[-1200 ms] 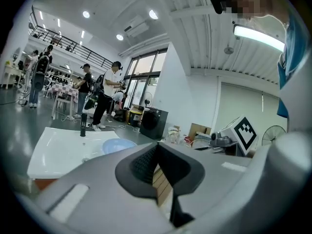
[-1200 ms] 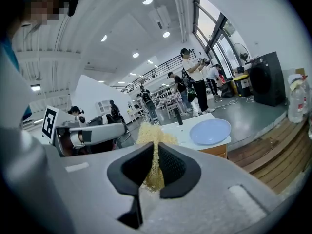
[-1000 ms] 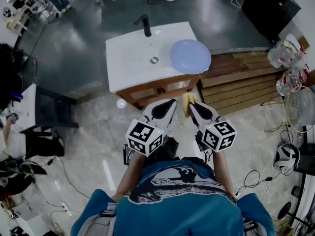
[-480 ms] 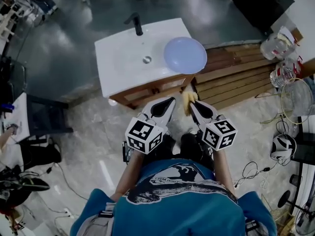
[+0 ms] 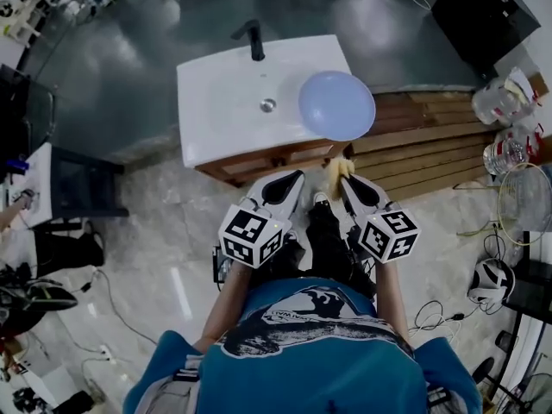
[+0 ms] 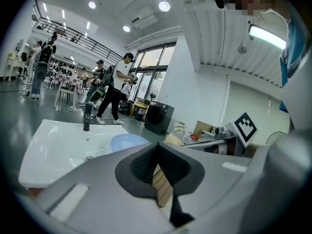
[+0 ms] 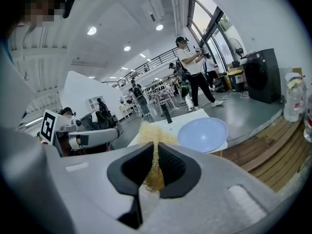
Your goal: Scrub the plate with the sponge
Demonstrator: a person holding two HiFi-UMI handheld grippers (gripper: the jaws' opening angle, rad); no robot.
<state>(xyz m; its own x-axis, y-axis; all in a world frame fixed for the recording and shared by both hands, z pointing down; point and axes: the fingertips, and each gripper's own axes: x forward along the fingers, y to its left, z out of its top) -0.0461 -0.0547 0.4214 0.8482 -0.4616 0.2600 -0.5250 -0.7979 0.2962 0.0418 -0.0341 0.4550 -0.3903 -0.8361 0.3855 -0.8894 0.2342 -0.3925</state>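
**Left gripper** (image 5: 296,179): held in the person's left hand, pointing forward towards the worktop's front edge. In the left gripper view (image 6: 156,147) the jaws stand closed against each other with nothing between the pads. Clear of the plate and the worktop.

**Right gripper** (image 5: 346,180): held just beside the left one, also pointing forward. In the right gripper view (image 7: 155,150) the jaws are clamped on the sponge.

**Sponge** (image 5: 335,172): yellow and coarse-textured, pinched between the right gripper's pads, with its upper part (image 7: 151,132) standing out beyond the jaw tips. It is carried in the air in front of the worktop, apart from the plate.

**Plate** (image 5: 336,104): pale blue, round and shallow, lying face up on the right side of the worktop. Its rim reaches past the worktop's right edge. It also shows in the left gripper view (image 6: 127,141) and the right gripper view (image 7: 202,134). Neither gripper touches it.

**Worktop** (image 5: 224,102): a white basin top on a wooden cabinet, standing on the floor ahead of the person.

**Tap** (image 5: 254,41): dark, upright, at the far edge of the basin.

**Drain** (image 5: 268,105): a small metal ring near the basin's middle, left of the plate.

**Wooden planks** (image 5: 431,132): a low slatted platform to the right of the worktop.

**People** (image 6: 114,89): several standing well beyond the worktop.
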